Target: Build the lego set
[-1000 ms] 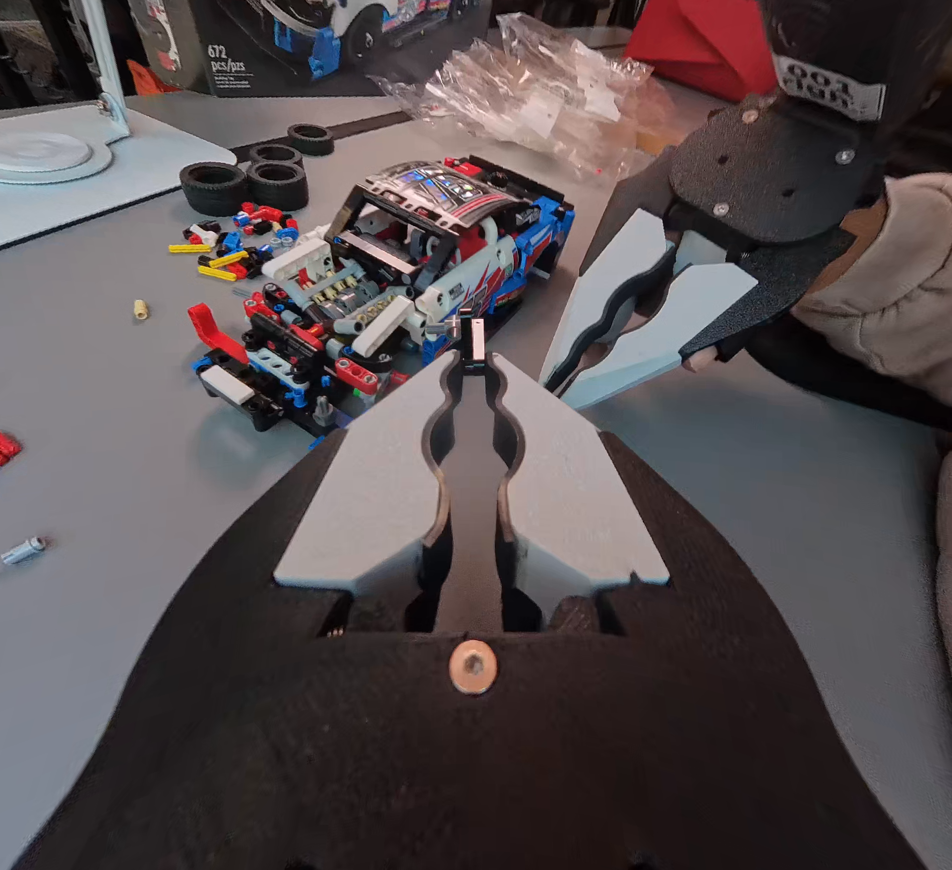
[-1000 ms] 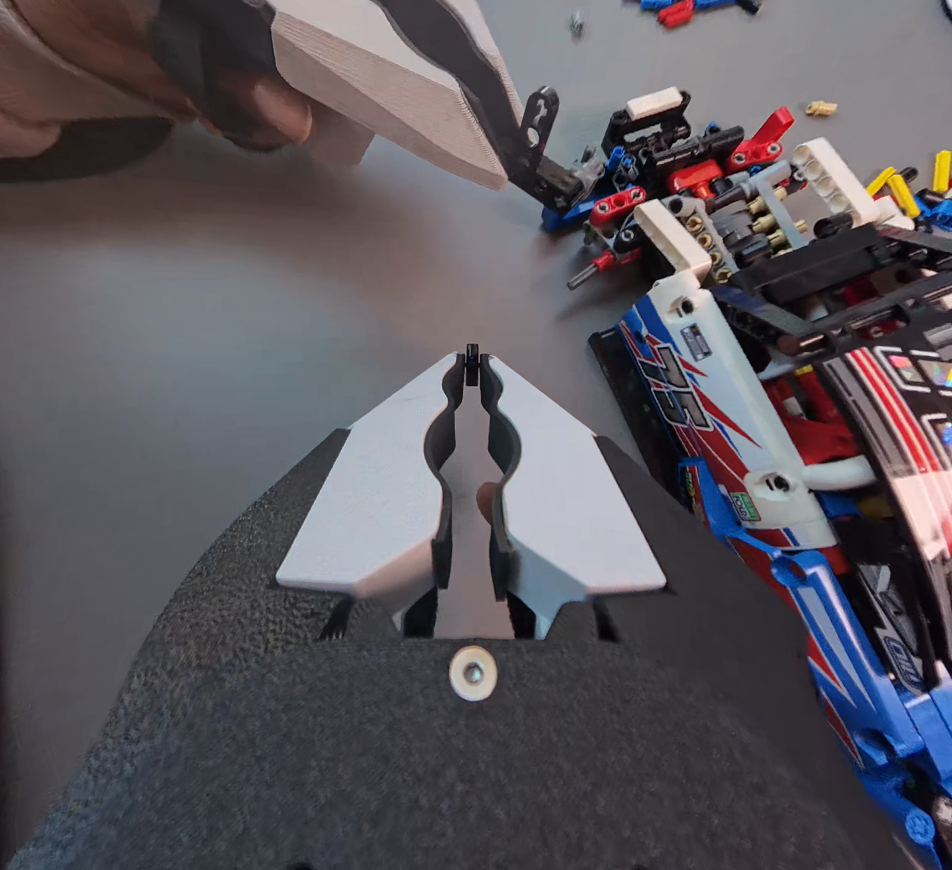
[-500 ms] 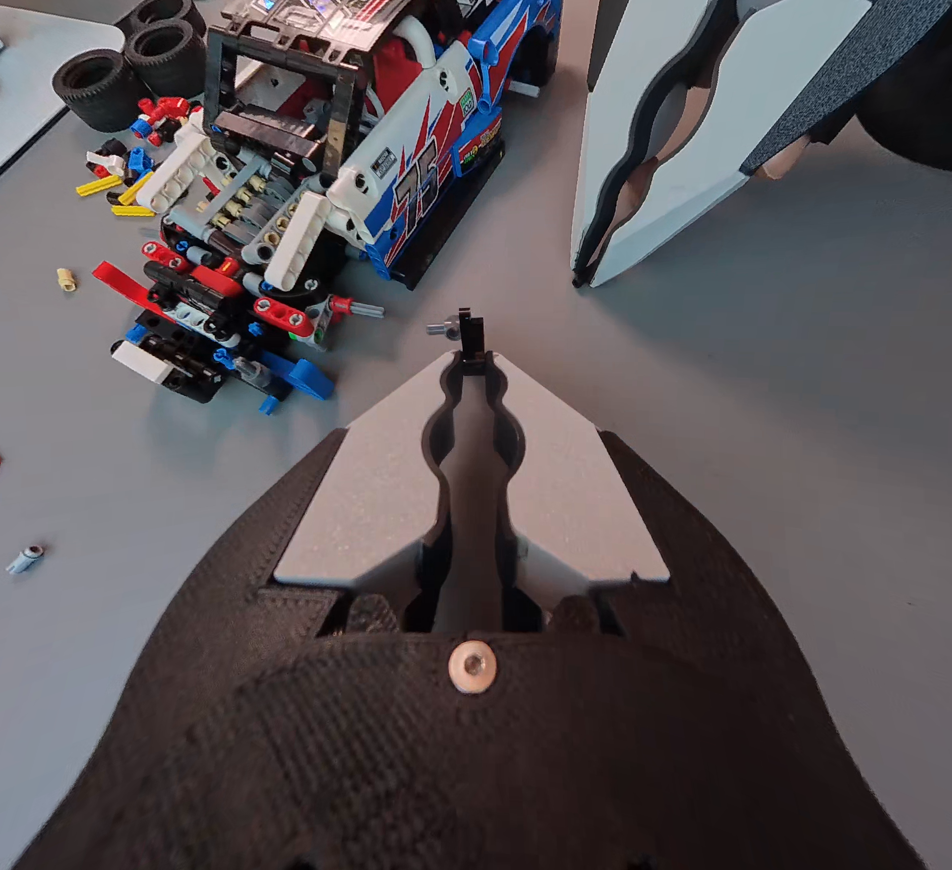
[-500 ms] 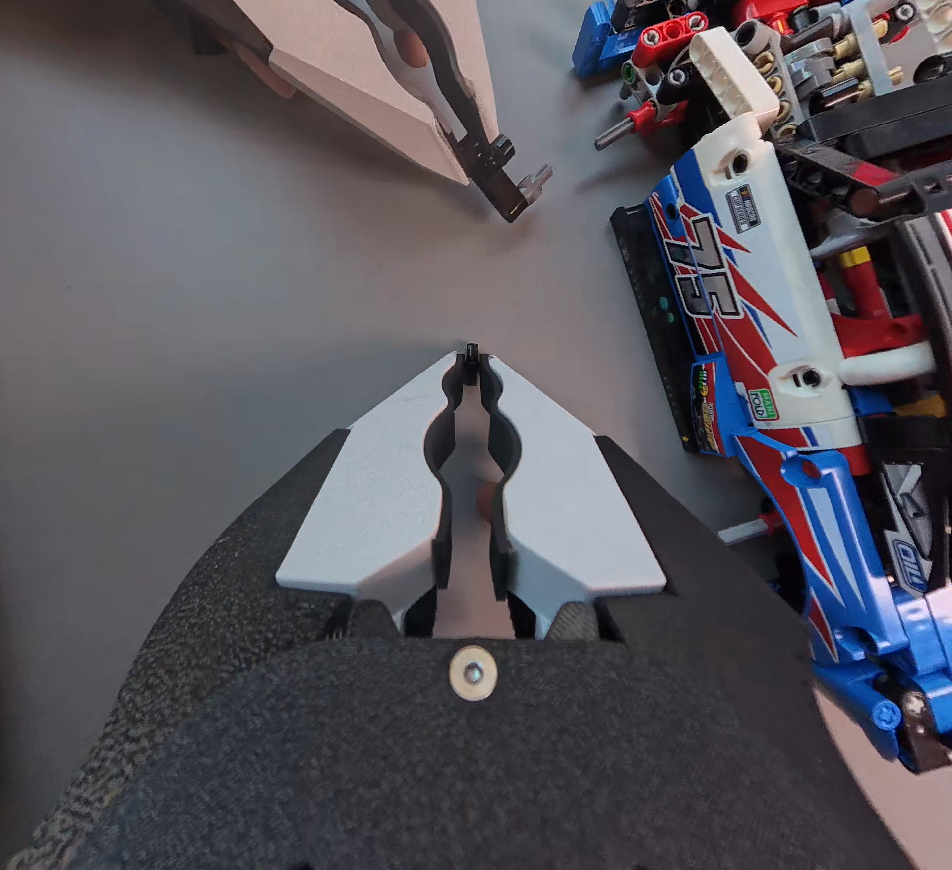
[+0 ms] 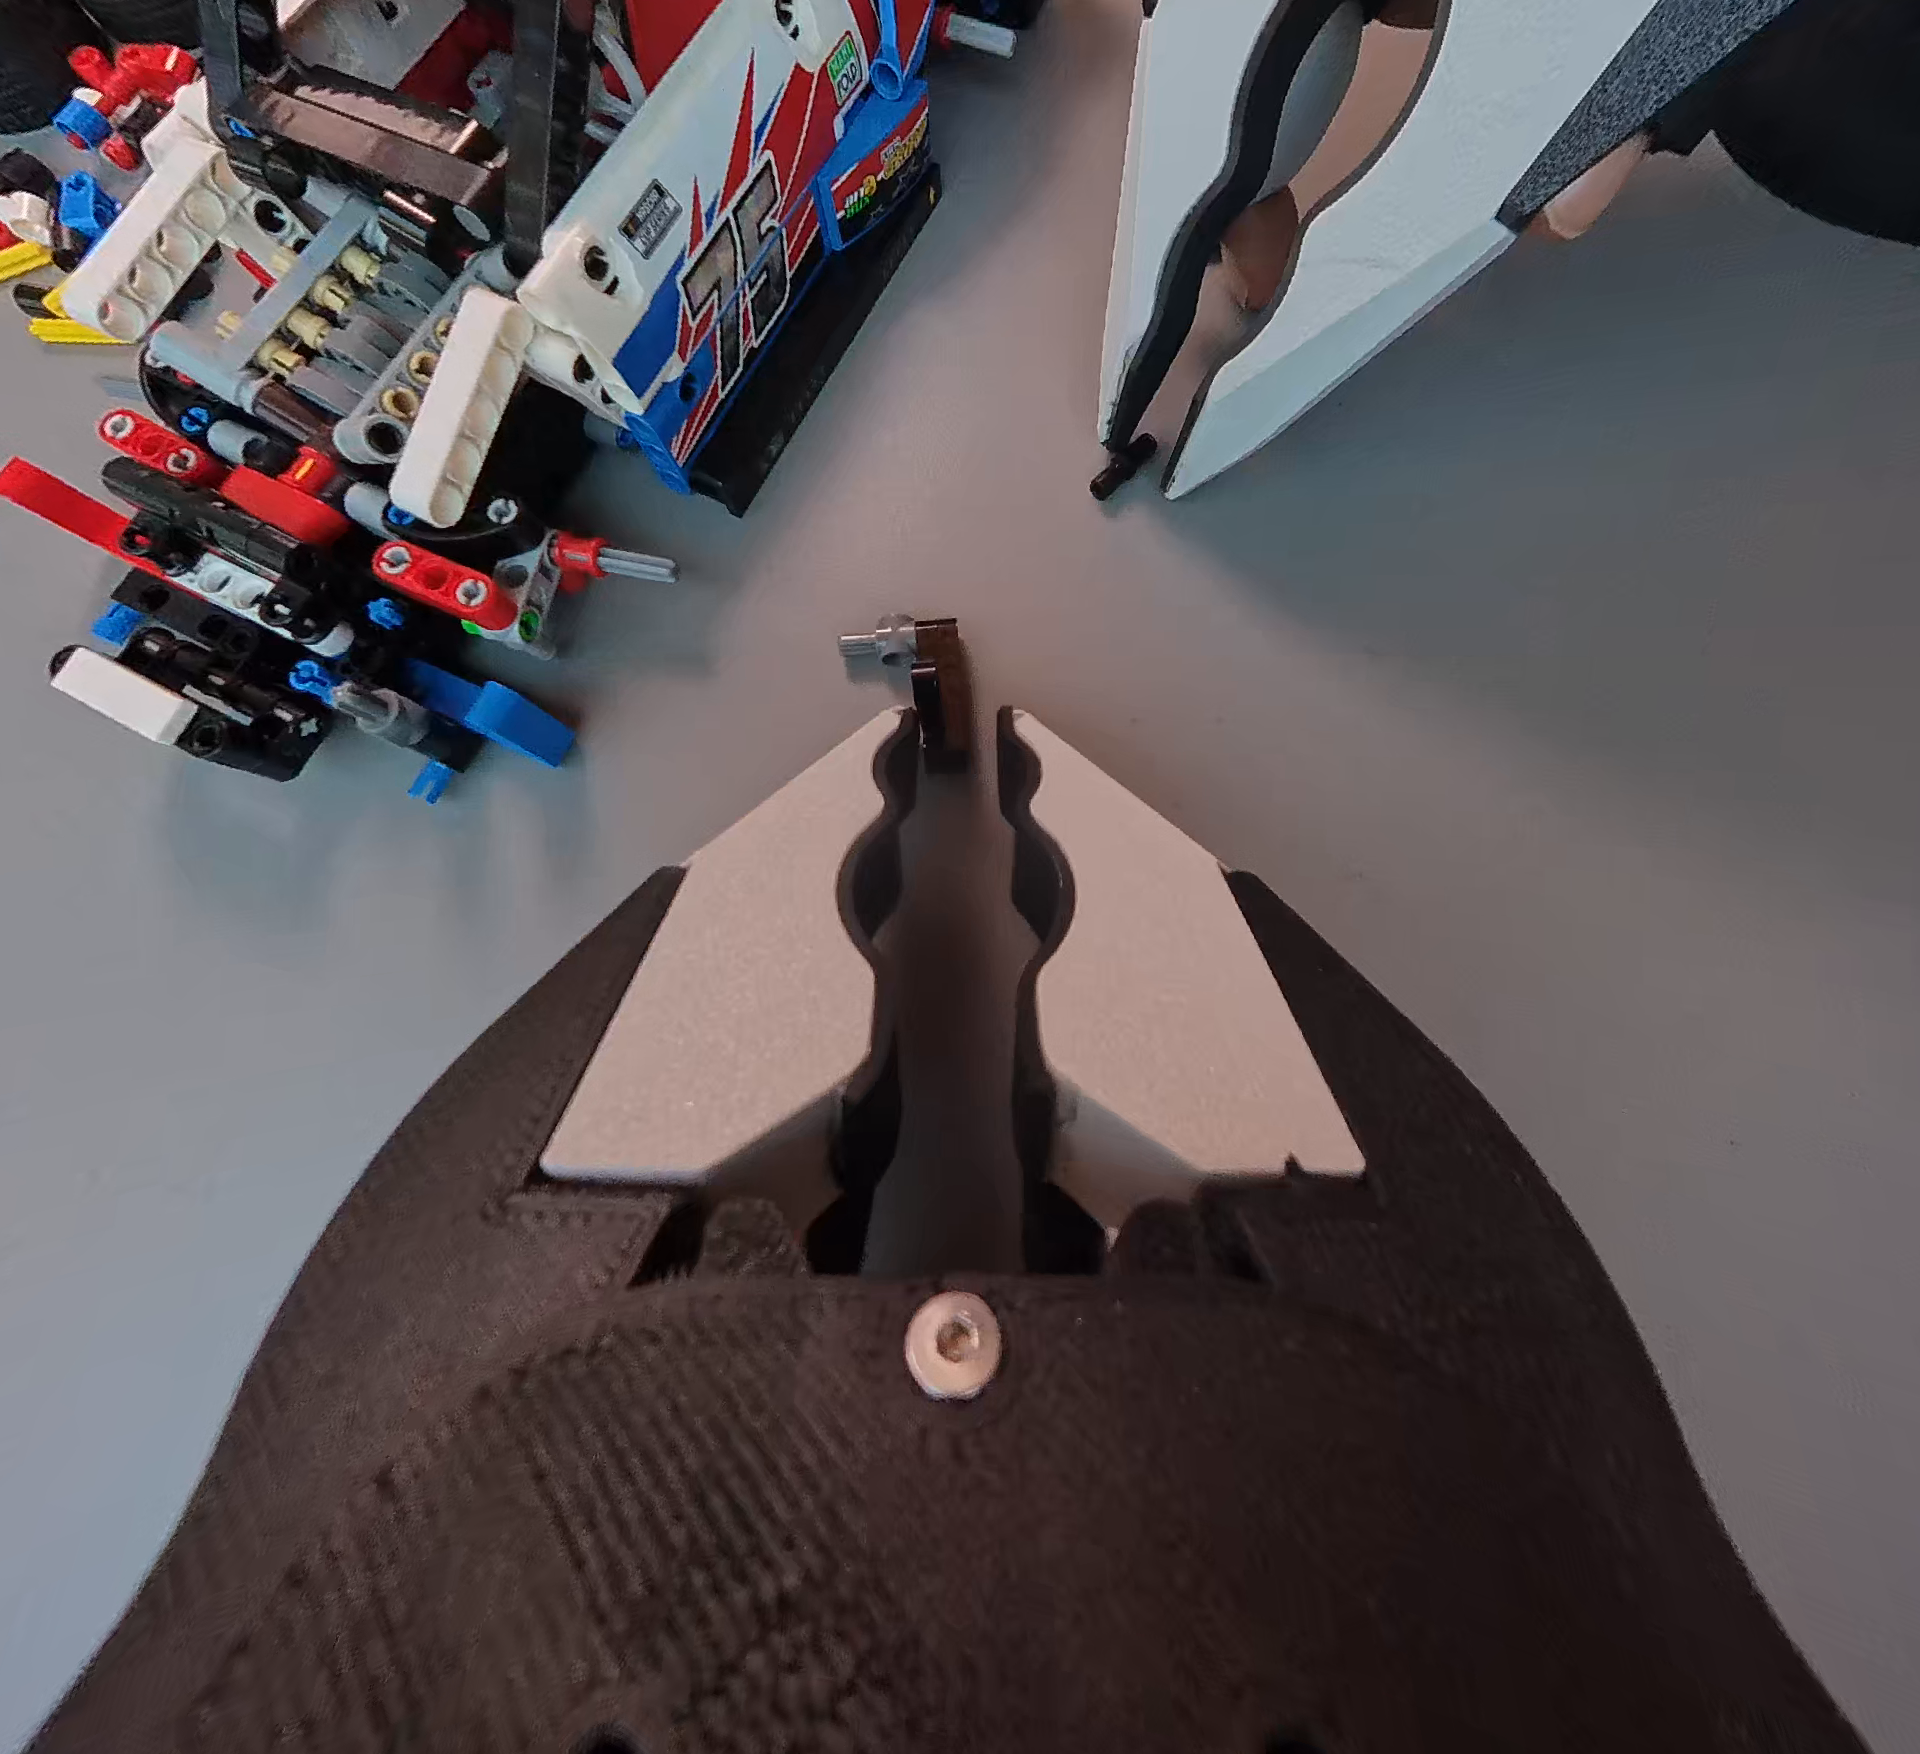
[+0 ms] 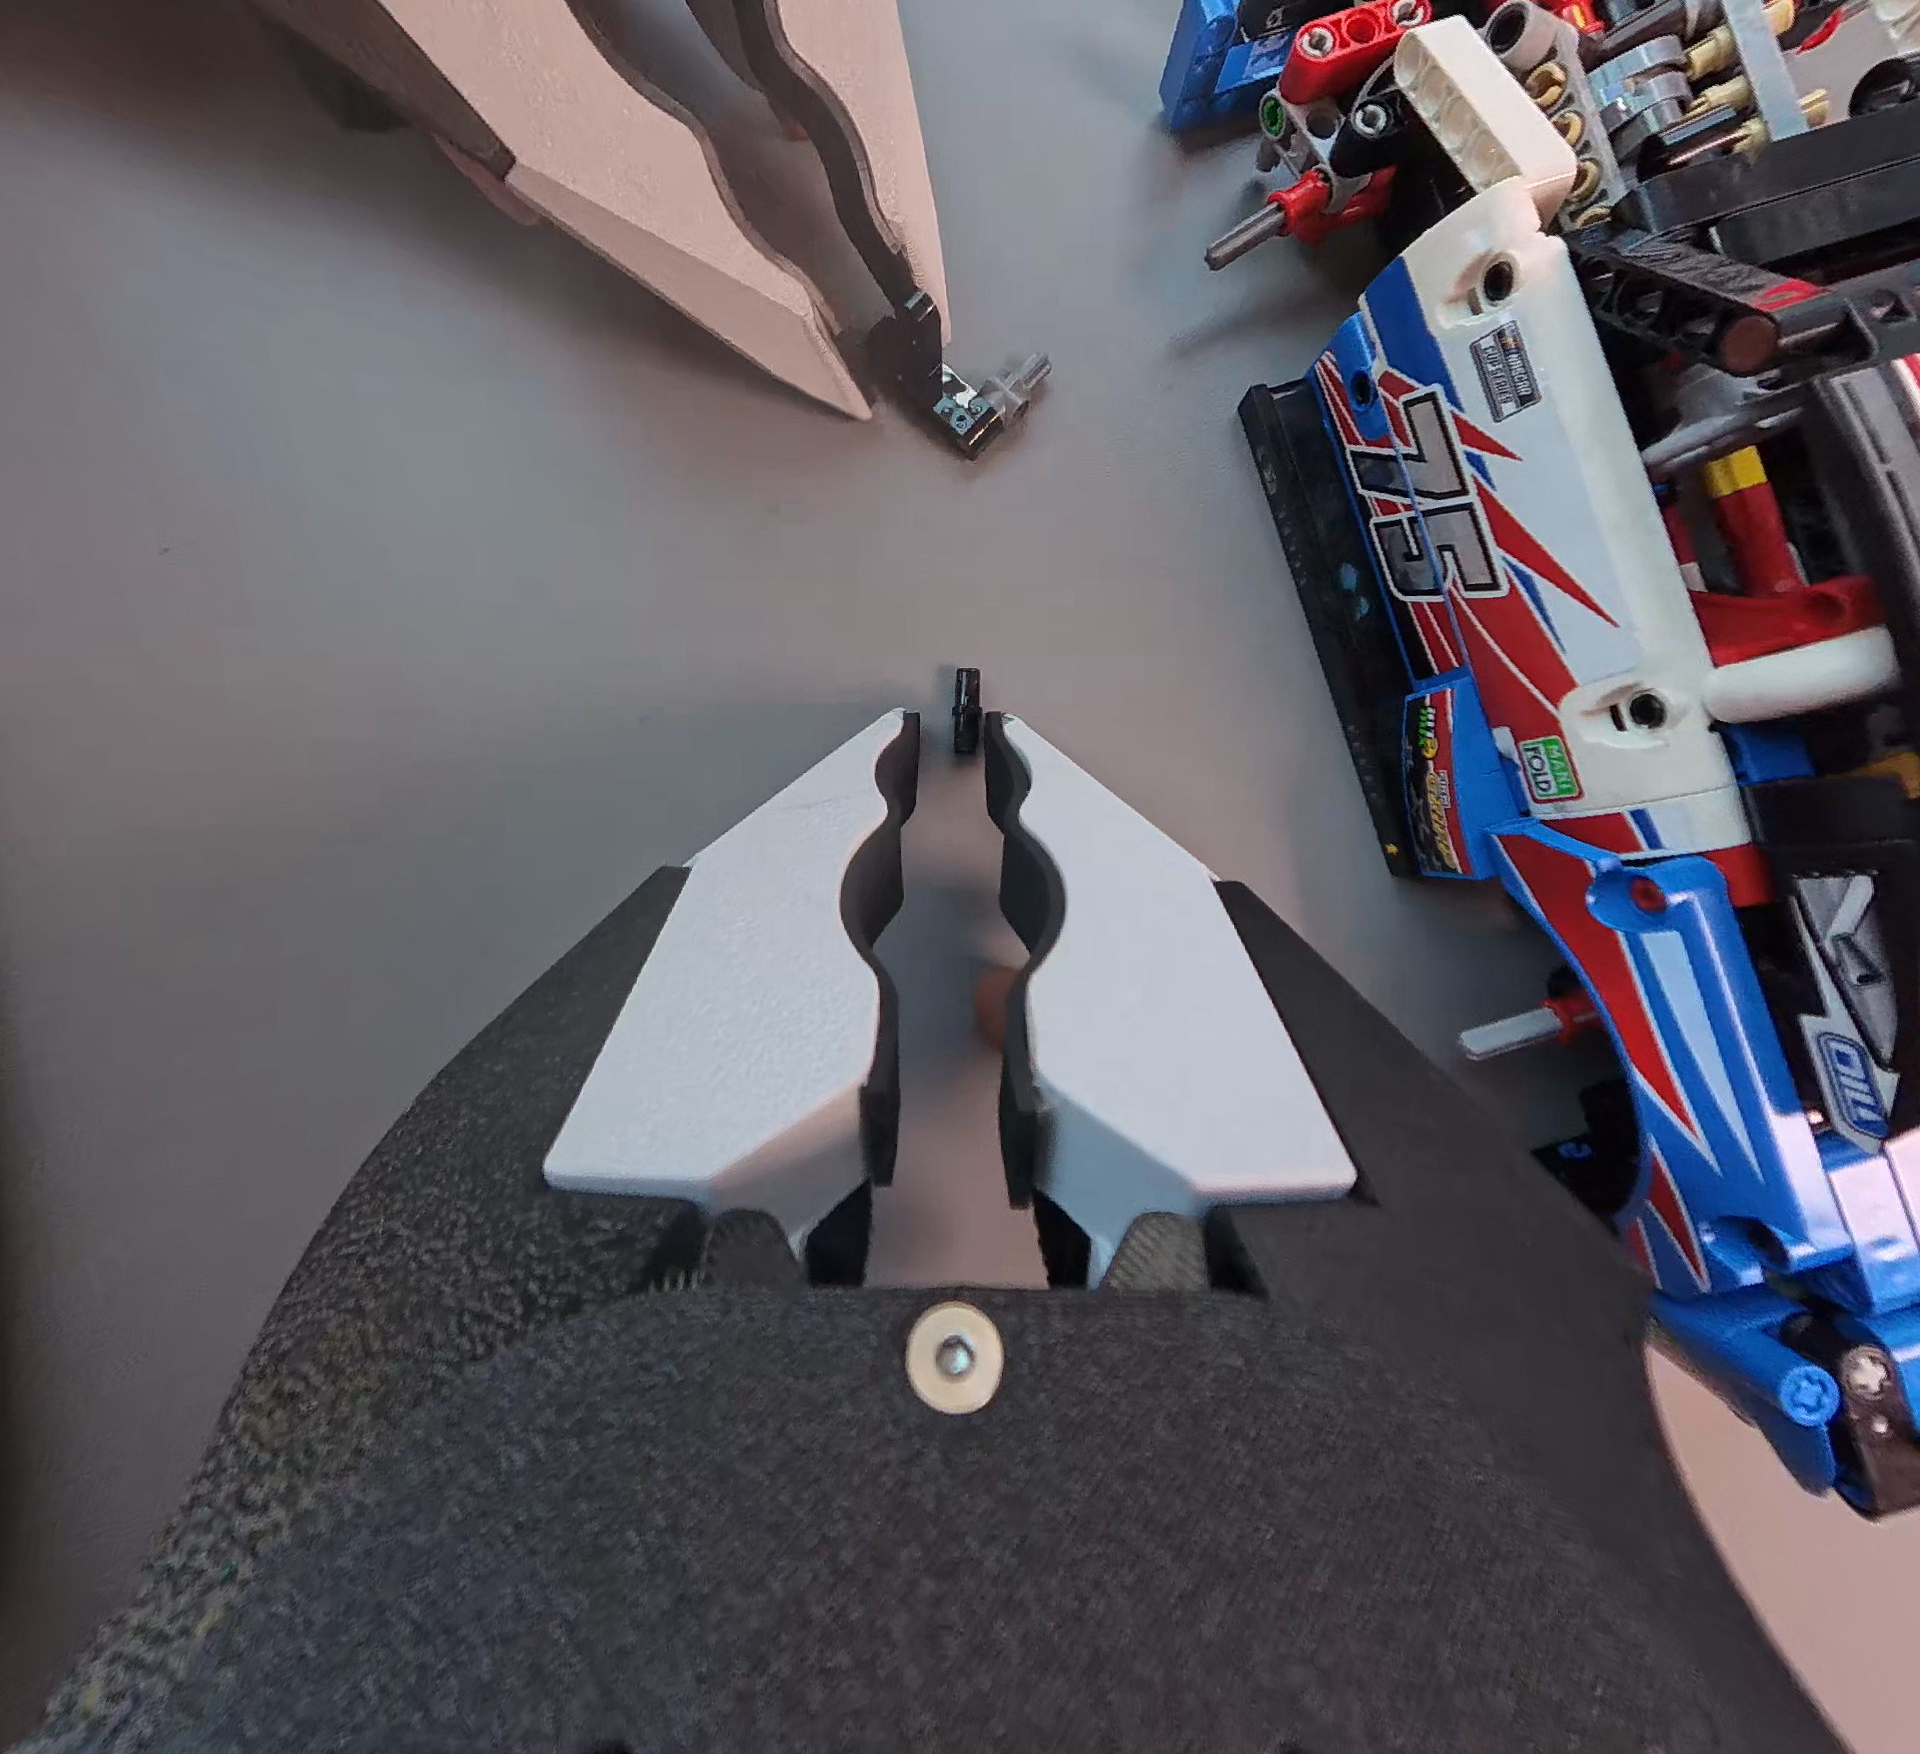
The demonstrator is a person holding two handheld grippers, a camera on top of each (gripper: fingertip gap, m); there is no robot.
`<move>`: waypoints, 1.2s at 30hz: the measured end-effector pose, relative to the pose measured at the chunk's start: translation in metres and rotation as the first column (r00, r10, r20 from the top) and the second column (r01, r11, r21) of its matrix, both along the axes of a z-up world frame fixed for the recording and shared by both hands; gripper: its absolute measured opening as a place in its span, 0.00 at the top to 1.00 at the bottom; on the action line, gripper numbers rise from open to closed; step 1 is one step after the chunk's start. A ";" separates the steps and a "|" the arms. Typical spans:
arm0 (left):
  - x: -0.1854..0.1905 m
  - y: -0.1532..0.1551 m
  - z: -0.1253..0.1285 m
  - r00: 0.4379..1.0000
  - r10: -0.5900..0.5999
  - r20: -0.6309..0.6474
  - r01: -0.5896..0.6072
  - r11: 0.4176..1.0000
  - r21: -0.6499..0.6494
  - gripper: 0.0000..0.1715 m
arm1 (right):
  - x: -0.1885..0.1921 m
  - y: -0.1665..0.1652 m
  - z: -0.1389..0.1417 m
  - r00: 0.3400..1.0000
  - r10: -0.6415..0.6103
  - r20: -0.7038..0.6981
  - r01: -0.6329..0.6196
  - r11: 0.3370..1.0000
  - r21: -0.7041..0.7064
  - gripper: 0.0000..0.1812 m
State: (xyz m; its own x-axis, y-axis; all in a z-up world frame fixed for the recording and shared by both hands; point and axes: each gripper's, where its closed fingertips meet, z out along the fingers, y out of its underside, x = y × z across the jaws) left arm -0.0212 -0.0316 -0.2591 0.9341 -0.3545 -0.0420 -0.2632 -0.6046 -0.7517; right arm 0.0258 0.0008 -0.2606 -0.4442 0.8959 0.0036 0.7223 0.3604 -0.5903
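Both pairs of jaws stand slightly apart. The left gripper [image 5: 958,717] has a black angled piece [image 5: 943,694] between its tips; the right gripper [image 6: 952,717] a small black pin [image 6: 965,709]. Whether either is still pinched, I cannot tell. The car [image 5: 665,177] lies at ten o'clock in the left wrist view. I judge these parts are being set down; the next move needs a firm new grip.

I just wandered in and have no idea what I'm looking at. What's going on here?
A person is building a lego race car with a hand-held tool in each hand. The left tool is open around a small black piece with a grey pin; the right tool is open around a tiny black pin. Both hover over the grey table beside the car.
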 end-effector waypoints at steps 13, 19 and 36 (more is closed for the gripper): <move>0.023 0.001 0.060 0.951 -0.141 0.274 0.079 0.971 0.226 0.85 | -0.010 -0.002 0.014 0.987 0.052 -0.153 -0.042 0.997 0.068 0.99; 0.037 0.000 0.060 0.837 -0.159 0.524 0.078 0.982 0.174 0.85 | -0.020 -0.027 0.063 0.883 0.178 -0.435 -0.145 0.984 0.108 0.99; 0.044 -0.003 0.064 0.730 -0.190 0.657 0.112 0.981 0.159 0.93 | -0.019 -0.036 0.070 0.821 0.254 -0.511 -0.173 0.964 0.201 0.99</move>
